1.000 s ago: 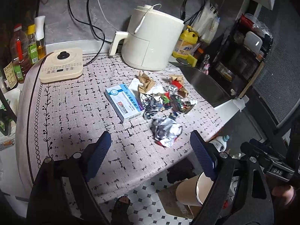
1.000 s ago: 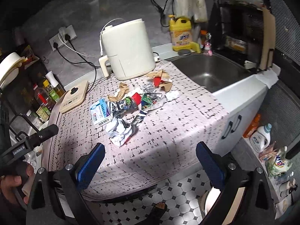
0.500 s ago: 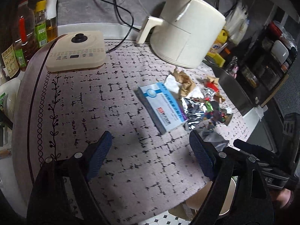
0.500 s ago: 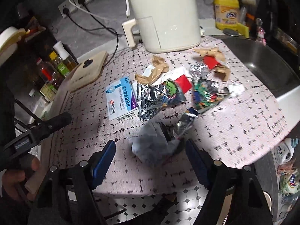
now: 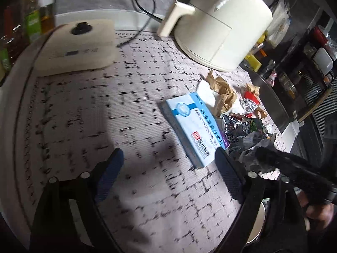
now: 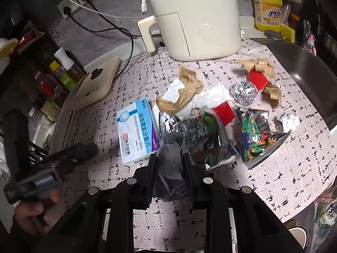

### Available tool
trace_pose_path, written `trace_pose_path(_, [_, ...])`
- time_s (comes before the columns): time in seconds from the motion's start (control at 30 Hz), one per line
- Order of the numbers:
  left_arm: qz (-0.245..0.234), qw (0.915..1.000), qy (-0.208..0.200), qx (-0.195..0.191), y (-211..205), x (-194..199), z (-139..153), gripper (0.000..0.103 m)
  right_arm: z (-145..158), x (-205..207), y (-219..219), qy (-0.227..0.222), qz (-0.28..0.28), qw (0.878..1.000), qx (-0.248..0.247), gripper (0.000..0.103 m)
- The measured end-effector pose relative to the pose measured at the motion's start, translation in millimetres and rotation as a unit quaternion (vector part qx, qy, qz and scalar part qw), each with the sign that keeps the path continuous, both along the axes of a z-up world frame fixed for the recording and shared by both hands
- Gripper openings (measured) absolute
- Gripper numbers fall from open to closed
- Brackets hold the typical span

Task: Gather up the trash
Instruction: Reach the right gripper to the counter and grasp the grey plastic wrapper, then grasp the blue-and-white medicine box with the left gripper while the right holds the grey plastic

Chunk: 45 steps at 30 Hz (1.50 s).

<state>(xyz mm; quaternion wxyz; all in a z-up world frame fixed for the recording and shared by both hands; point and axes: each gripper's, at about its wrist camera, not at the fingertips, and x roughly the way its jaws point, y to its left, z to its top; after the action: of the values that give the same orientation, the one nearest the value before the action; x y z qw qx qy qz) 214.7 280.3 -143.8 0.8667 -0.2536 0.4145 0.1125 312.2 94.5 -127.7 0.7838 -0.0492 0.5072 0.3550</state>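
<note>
Trash lies on a patterned counter mat (image 6: 273, 168). My right gripper (image 6: 169, 159) is shut on a crumpled grey foil wrapper (image 6: 170, 168) at the near side of the pile. Beyond it lie a blue and white medicine box (image 6: 135, 130), silver snack bags (image 6: 210, 139), brown paper (image 6: 185, 90), a foil ball (image 6: 244, 92) and red scraps (image 6: 224, 112). My left gripper (image 5: 168, 162) is open over the mat, its right finger close to the near end of the medicine box (image 5: 193, 124). The trash pile (image 5: 242, 124) lies to its right.
A cream air fryer (image 6: 193, 19) stands behind the pile. A flat cream appliance (image 5: 73, 46) sits at the far left, with bottles (image 5: 31, 21) beside it. A sink (image 6: 305, 67) is on the right. A paper cup (image 5: 256, 221) stands below the counter edge.
My right gripper has moved in and closed on the crumpled grey wrapper. My left gripper has come lower and nearer to the medicine box, still open.
</note>
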Motion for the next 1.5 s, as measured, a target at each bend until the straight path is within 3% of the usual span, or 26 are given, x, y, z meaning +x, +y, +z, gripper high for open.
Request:
trace_pose_path(0.17, [-0.012, 0.9999, 0.002, -0.011, -6, 33, -9, 0.096, 22, 3, -13, -0.015, -0.016, 1.0, 0.01, 0.025])
trace_pose_path(0.5, [0.003, 0.9977, 0.057, 0.038, -17, 90, -26, 0.097, 57, 2, -40, -0.031, -0.045, 0.998, 0.034, 0.025])
trace_pose_path(0.73, [-0.009, 0.9914, 0.094, 0.091, -28, 105, -31, 0.097, 63, 4, -58, -0.033, -0.079, 0.996, 0.026, 0.025])
trace_pose_path(0.9, [0.011, 0.9885, 0.115, 0.098, -25, 94, -31, 0.097, 71, 2, -73, -0.043, -0.086, 0.995, 0.03, 0.026])
trace_pose_path(0.93, [0.013, 0.9888, 0.114, 0.095, -24, 90, -31, 0.096, 74, 1, -78, -0.045, -0.087, 0.995, 0.033, 0.026])
trace_pose_path(1.03, [0.027, 0.989, 0.108, 0.097, -24, 77, -26, 0.072, 80, 1, -94, -0.05, -0.092, 0.993, 0.046, 0.026])
trace_pose_path(1.1, [0.038, 0.9906, 0.105, 0.079, -19, 69, -23, 0.07, 83, -1, -106, -0.054, -0.09, 0.993, 0.056, 0.026])
trace_pose_path(1.27, [0.082, 0.9906, 0.068, 0.086, -28, 39, 4, 0.07, 96, -11, -147, -0.068, -0.082, 0.991, 0.084, 0.026])
trace_pose_path(1.4, [0.091, 0.9911, 0.043, 0.088, -68, 18, 27, 0.07, 102, -21, -196, -0.063, -0.09, 0.989, 0.102, 0.026])
trace_pose_path(1.5, [0.067, 0.9937, 0.018, 0.089, -109, 12, 43, 0.07, 103, -32, -242, -0.064, -0.102, 0.987, 0.105, 0.026])
